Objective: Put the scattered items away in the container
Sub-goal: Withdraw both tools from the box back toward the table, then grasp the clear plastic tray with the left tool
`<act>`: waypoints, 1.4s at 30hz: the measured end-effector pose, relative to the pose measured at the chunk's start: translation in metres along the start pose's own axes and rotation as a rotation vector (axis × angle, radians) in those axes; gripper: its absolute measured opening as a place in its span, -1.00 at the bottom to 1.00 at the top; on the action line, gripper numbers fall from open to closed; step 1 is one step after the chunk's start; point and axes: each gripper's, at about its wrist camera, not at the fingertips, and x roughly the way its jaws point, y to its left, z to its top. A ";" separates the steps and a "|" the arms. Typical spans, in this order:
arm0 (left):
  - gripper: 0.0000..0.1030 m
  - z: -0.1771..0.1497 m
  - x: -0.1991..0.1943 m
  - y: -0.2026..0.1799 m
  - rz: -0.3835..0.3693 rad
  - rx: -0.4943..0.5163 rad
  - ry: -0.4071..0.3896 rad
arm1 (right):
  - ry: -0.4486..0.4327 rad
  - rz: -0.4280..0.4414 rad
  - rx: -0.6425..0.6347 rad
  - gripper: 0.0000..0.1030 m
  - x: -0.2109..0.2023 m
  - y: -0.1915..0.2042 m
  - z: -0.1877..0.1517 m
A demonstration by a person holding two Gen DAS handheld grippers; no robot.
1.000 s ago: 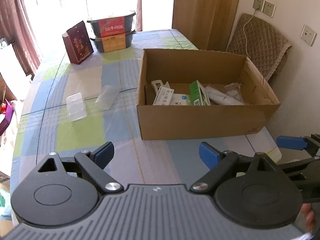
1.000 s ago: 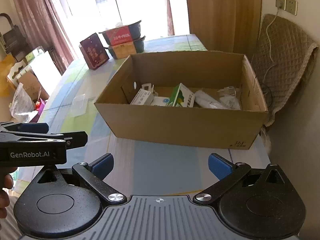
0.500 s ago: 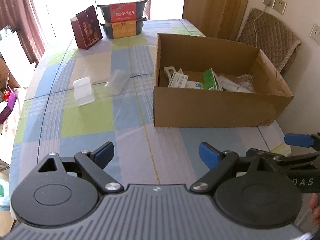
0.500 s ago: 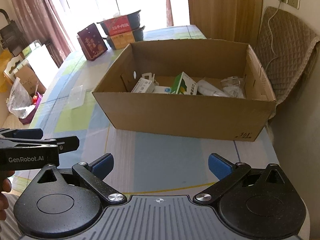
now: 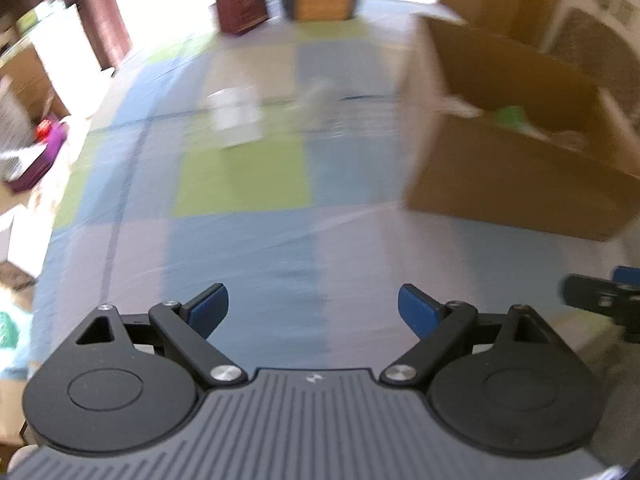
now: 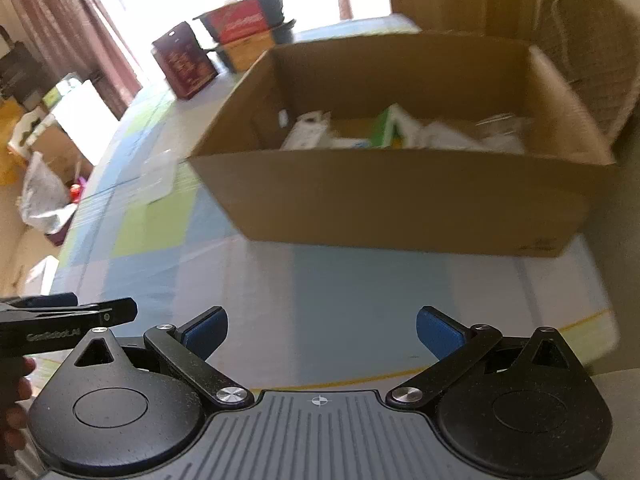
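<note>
As left gripper [image 5: 312,308] has swung left since a second ago, clear containers [image 5: 236,120] now centred ahead; next pick judged theirs. Both sets of fingers spread wide, nothing held; right gripper [image 6: 322,330] idle before cardboard box [image 6: 400,200]. Open counter [image 5: 240,248] between; box wall close at right.
</note>
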 end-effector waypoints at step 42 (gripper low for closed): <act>0.01 0.157 0.184 0.125 0.104 -0.043 -0.003 | -0.142 0.135 -0.173 1.00 0.127 0.124 0.205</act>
